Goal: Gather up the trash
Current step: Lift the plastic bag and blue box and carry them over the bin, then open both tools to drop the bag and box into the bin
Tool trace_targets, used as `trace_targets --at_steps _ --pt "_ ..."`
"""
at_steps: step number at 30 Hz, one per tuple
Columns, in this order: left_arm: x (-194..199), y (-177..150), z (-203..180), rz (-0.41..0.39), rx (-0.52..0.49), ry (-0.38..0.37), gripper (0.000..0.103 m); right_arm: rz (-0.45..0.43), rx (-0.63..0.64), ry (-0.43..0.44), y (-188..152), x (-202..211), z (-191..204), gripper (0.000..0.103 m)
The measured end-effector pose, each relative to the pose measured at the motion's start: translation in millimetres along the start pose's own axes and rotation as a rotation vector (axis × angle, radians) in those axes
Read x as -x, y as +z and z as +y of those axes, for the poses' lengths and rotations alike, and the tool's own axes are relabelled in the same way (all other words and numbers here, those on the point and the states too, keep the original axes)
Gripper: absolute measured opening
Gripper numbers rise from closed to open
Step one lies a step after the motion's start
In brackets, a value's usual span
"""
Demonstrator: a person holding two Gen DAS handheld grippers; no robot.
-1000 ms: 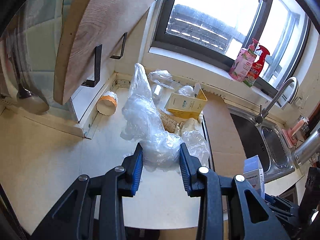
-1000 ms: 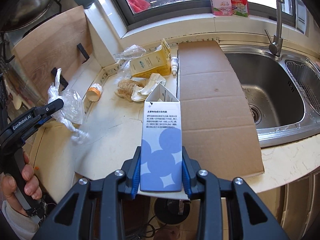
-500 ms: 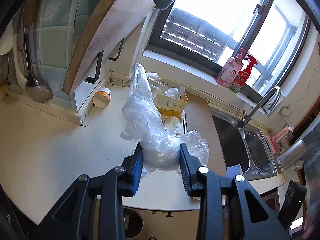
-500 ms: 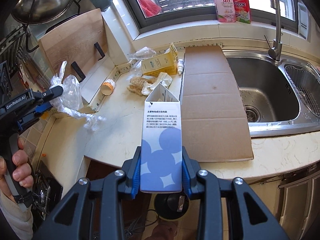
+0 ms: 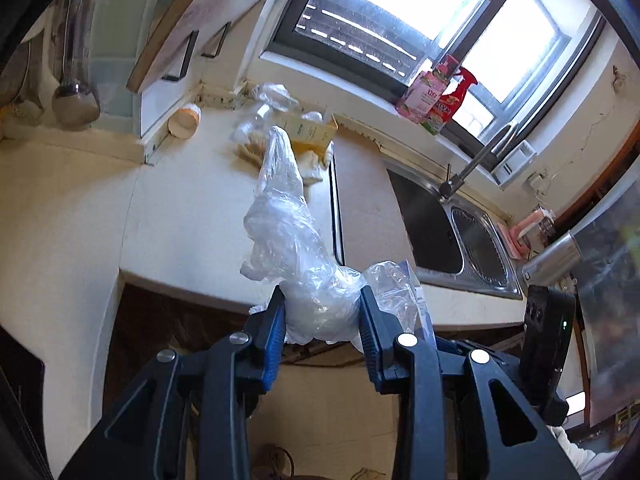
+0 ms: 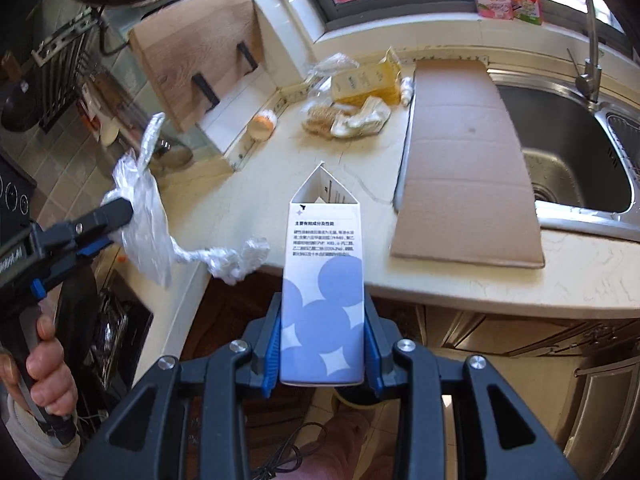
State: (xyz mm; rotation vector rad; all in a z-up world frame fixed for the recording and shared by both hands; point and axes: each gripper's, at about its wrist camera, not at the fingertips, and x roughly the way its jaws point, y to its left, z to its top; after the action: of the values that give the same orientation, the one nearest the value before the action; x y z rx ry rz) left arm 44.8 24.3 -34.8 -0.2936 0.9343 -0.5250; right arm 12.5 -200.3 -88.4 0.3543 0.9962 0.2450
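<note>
Left fingers [image 5: 276, 328] clamp plastic bag [image 5: 292, 240], right gripper [image 6: 322, 348] clamps carton [image 6: 322, 280], cardboard [image 6: 464, 152] beside sink [image 6: 568, 152], bag hides counter [image 5: 180, 216] litter.

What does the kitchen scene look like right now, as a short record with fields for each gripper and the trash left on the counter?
left gripper: shut on plastic bag, off the counter
right gripper: shut on blue and white carton, held upright
trash on counter: yellow box, flat cardboard, small cup on its side
sink: right of the cardboard
</note>
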Motion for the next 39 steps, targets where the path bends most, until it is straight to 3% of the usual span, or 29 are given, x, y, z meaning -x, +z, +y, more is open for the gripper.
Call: trace_targets --at_steps 7,15,21,28,33,39 --pt "-61.3 -83.9 27.6 0.152 0.067 0.004 0.033 0.149 0.05 -0.014 -52.2 -58.4 -2.8 0.035" --pt "-158.0 -182.6 93.2 0.306 0.208 0.086 0.033 0.361 0.026 -0.085 -125.7 -168.1 -37.6 0.035" --pt "-231.0 -229.5 137.3 0.4 0.197 0.173 0.033 0.46 -0.013 -0.148 -162.6 -245.7 -68.2 0.035" --pt "-283.0 -247.6 163.6 0.473 0.168 0.214 0.037 0.495 -0.023 -0.155 -176.2 -293.2 -73.4 0.035" --pt "-289.1 -244.8 169.2 0.483 0.147 0.232 0.067 0.489 -0.051 -0.141 -170.4 -299.6 -78.0 0.036" --pt "-280.9 -231.5 174.2 0.467 0.141 0.263 0.075 0.472 -0.057 -0.116 -157.3 -295.7 -71.2 0.046"
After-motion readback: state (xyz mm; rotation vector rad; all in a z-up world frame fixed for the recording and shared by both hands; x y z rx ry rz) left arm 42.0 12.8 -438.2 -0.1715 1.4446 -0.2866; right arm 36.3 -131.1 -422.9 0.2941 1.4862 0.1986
